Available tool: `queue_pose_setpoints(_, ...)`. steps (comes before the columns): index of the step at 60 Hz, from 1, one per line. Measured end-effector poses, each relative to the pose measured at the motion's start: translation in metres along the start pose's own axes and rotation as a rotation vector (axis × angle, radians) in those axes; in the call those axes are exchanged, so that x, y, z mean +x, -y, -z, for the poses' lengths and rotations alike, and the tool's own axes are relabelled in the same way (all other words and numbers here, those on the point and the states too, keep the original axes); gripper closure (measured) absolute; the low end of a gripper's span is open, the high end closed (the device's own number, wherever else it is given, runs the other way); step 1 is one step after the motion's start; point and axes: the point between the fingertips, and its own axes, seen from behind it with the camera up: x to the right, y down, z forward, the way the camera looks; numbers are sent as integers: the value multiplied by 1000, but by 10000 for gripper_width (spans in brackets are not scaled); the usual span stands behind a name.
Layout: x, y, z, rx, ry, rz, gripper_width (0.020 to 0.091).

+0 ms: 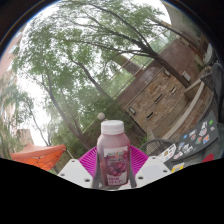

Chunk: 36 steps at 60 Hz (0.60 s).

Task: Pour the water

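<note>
- My claw [112, 172] is closed on a small translucent plastic bottle with a white screw cap and a purple-pink label [112, 153]; the magenta pads [88, 161] press on it from the 9 o'clock and 3 o'clock sides, and my pale fingers run out below them.
- The bottle sits squarely between my fingers at 6 o'clock in my view, its lower part sunk out of sight at the bottom.
- Its long axis runs from 6 o'clock to 12 o'clock, with the white cap [112, 128] on and pointing to 12 o'clock.
- The label carries purple artwork and some small marks, but I cannot read any writing or brand on it.
- I am pitched steeply upward: behind the bottle I see treetops and sky rather than ground, and the scene leans, so I seem rolled to one side as well.
- Just beyond my fingers at 8 o'clock lies an orange-red sloping surface [40, 155]; what it belongs to I cannot tell.
- At 4 o'clock, near the bottle, there is a clutter of mixed small items [192, 145], too small to identify.
- Farther off, at 3 o'clock, rises a brown brick building with windows [165, 95], tilted in my view.
- Farthest, large green leafy trees [75, 65] fill 10 to 1 o'clock, with pale bright sky [150, 8] showing through the branches.
</note>
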Motion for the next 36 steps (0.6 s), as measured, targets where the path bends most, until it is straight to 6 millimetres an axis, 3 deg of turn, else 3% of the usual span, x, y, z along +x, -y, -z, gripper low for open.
queue_pose_setpoints(4,31,47,30,42,-92,251,673)
queue_pose_setpoints(8,91,79,63,59,-227,438,674)
queue_pose_setpoints(10,127,83,78,38,-289,527,675)
queue_pose_setpoints(14,193,71,112,-49,-403,659,676)
queue_pose_setpoints(15,221,66,117,-74,-434,667,676)
queue_pose_setpoints(18,258,43,145,-147,-489,670,676)
queue_pose_setpoints(19,285,37,146,-168,-501,665,675)
queue_pose_setpoints(22,310,16,169,-216,-524,668,675)
queue_pose_setpoints(23,331,11,171,-234,-539,667,674)
queue_pose_setpoints(27,353,-11,196,-282,-544,666,674)
queue_pose_setpoints(34,353,-25,229,-290,-514,692,669)
queue_pose_setpoints(35,360,-22,214,-281,-504,714,671)
queue_pose_setpoints(36,358,-21,220,-281,-502,733,670)
